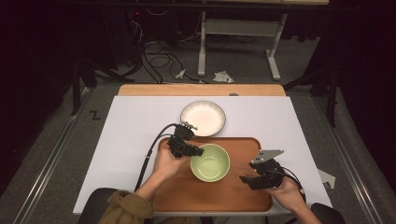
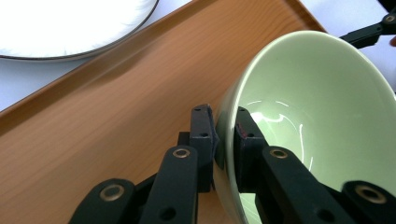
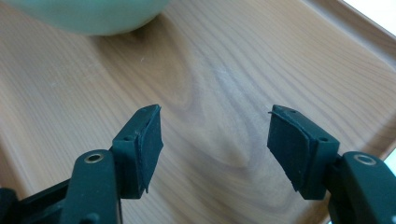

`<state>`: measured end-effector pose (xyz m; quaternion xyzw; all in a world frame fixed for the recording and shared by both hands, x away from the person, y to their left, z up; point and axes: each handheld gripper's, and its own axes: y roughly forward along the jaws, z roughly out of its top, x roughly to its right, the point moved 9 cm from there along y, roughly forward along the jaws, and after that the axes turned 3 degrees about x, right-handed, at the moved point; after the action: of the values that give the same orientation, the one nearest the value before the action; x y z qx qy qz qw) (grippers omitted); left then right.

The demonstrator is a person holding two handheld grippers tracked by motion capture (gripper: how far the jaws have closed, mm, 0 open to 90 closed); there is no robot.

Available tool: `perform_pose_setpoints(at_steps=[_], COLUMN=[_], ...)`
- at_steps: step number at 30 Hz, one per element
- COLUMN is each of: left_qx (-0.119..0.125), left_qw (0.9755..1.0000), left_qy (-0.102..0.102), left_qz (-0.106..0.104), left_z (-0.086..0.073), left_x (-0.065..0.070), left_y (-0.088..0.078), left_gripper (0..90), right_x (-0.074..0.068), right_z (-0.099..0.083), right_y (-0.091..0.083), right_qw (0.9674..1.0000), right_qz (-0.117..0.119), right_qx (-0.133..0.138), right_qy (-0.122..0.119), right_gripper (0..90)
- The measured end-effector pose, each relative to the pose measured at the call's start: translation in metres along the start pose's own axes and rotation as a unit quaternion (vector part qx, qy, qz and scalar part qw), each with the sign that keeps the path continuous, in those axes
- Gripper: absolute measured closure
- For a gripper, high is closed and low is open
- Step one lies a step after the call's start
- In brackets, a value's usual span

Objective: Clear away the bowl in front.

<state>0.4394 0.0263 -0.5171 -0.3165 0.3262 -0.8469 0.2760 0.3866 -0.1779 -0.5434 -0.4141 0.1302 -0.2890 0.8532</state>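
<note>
A light green bowl (image 1: 210,162) sits on the wooden tray (image 1: 233,193) near the table's front. My left gripper (image 1: 198,152) is shut on the bowl's left rim; in the left gripper view one jaw is outside the wall and the other inside the green bowl (image 2: 327,112), with my left gripper (image 2: 225,128) pinching the rim. My right gripper (image 1: 246,179) hovers open over the tray's right part, to the right of the bowl. In the right gripper view my right gripper (image 3: 215,135) has nothing between its pads, above bare tray wood (image 3: 215,79), with the bowl's base (image 3: 93,16) at the top left.
A white plate with a dark rim (image 1: 203,118) (image 2: 60,25) lies on the white table cover just beyond the tray. The tray's raised edge (image 3: 355,32) runs along the right. Cables and a table frame (image 1: 243,42) stand on the floor behind.
</note>
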Motion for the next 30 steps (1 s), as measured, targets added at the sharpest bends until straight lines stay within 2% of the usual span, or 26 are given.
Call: perform_pose_setpoints(at_steps=[30], left_qx=[-0.007], left_qw=[0.9999], left_qy=[-0.014], left_qz=[0.004], left_z=[-0.005], left_x=[-0.006], left_y=[0.020], left_gripper=[81.0], right_x=[0.000], right_z=[0.000], right_y=[0.001], right_qw=[1.0000], right_qz=[-0.002], right_qx=[-0.002], right_qy=[-0.005], right_gripper=[35.5])
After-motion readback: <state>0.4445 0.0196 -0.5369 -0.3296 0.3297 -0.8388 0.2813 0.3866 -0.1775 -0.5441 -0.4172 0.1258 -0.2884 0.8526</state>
